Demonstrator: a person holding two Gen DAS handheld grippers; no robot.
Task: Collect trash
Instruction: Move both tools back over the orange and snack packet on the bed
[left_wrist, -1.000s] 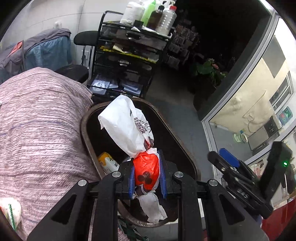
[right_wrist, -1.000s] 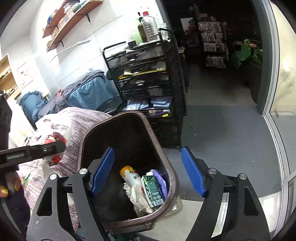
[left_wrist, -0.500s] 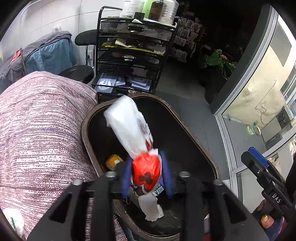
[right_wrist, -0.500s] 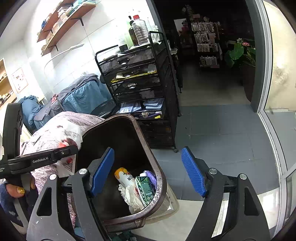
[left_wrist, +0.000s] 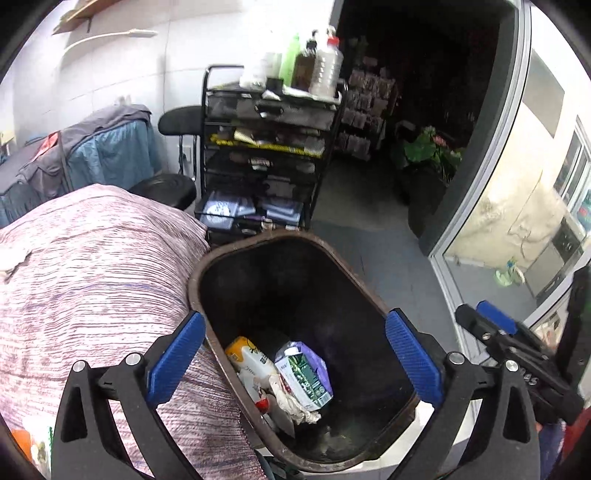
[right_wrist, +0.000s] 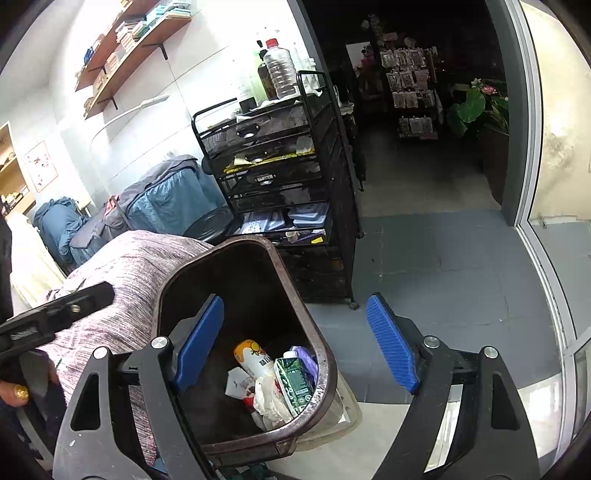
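The left tool (left_wrist: 293, 358) has just spread its blue pads wide, nothing between them, above a dark brown plastic trash bin (left_wrist: 236, 369). Inside lie a green drink carton (left_wrist: 304, 376), a yellow-capped bottle (left_wrist: 245, 356) and what looks like crumpled white plastic (left_wrist: 291, 404). The right tool (right_wrist: 295, 341) hangs apart too, empty.

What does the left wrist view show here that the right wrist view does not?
Only the left wrist view: the right gripper at its right edge, and the glass door with the room behind it. Only the right wrist view: wall shelves of books and a hand holding the left gripper's handle. Both: the brown trash bin, green carton, black wire cart.
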